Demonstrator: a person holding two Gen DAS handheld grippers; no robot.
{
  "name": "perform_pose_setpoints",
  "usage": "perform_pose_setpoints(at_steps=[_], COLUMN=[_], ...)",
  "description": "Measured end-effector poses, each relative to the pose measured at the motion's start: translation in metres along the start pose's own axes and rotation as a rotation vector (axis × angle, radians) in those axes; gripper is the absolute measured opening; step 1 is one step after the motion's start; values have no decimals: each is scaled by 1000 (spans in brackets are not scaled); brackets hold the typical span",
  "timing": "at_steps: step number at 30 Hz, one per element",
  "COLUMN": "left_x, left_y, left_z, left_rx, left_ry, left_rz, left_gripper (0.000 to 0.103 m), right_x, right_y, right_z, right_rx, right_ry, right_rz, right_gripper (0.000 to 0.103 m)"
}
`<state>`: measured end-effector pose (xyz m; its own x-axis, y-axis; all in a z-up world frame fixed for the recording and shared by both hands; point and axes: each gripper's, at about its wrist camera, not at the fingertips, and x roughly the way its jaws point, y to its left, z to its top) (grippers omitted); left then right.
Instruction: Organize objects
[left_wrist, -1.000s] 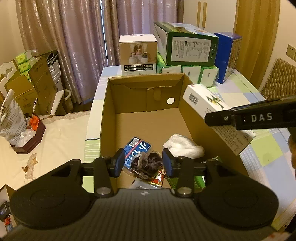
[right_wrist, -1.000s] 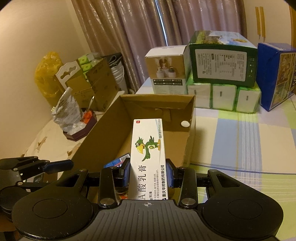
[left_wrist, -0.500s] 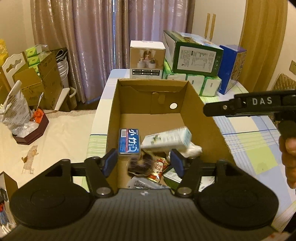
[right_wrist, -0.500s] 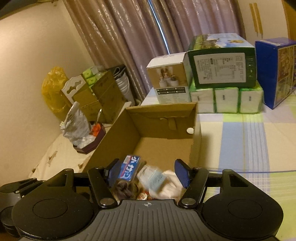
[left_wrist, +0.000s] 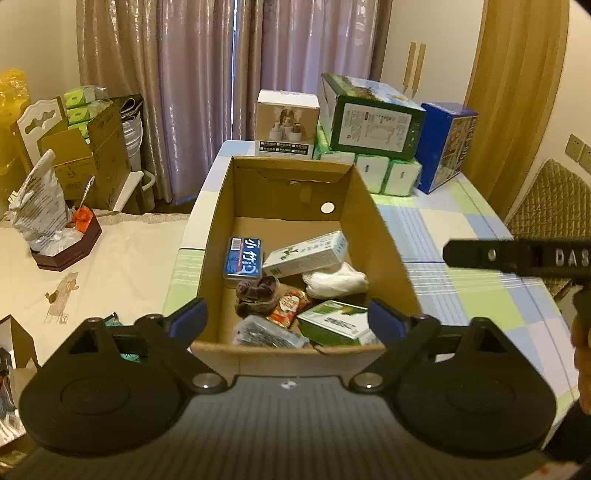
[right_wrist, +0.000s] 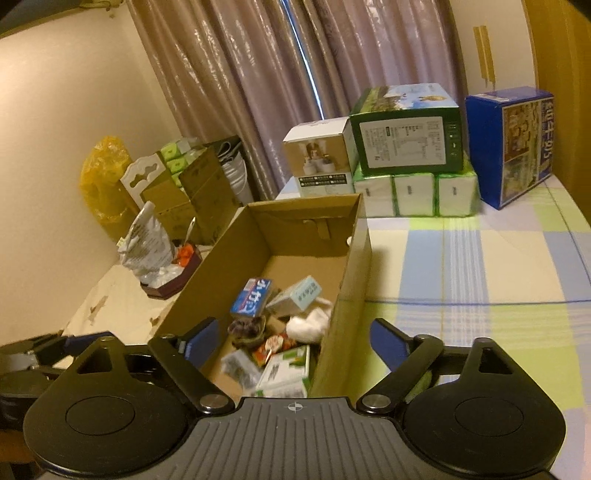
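An open cardboard box stands on the checked table. Inside lie a white ointment carton with a green bird, a blue tin, a dark scrunchie, a white cloth, a red packet, a green-and-white box and a clear bag. My left gripper hangs open over the box's near edge, holding nothing. My right gripper is open too, empty, above the box's near right corner; its body shows at the right of the left wrist view.
Stacked boxes and tissue packs and a blue box stand at the table's far end. A second cloth-covered table on the left carries a dark tray with a bag. Curtains hang behind. A woven chair back is at right.
The right gripper opened and let the ointment carton fall into the box. The left gripper opened wide and released the scrunchie. Both grippers pulled back toward me.
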<state>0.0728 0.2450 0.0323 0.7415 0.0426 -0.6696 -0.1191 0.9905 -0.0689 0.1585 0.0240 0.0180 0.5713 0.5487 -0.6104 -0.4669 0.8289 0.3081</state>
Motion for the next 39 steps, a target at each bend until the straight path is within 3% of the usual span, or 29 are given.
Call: perform_pose_setpoints(at_steps=[4,19,25,39], left_x=[-23,-77,-88,-96], left_y=[-7,-29,-29,-36], left_z=[-10,-52,-64,-76], left_rx=[-14,-26,-66,-53], left_ry=[-20,-23,5,23], left_rz=[3,30,28,81], left_gripper=[101,102,102,102], right_x=[-24,-77,-86,-96], right_y=[6,0,-2,1], right_z=[-15,-68,-79,-92], right_rx=[-13,-31,-30,-41], right_ry=[-1,50,55,60], right_rz=[-9,-61,-72,-93], right_gripper=[101,101,101,101])
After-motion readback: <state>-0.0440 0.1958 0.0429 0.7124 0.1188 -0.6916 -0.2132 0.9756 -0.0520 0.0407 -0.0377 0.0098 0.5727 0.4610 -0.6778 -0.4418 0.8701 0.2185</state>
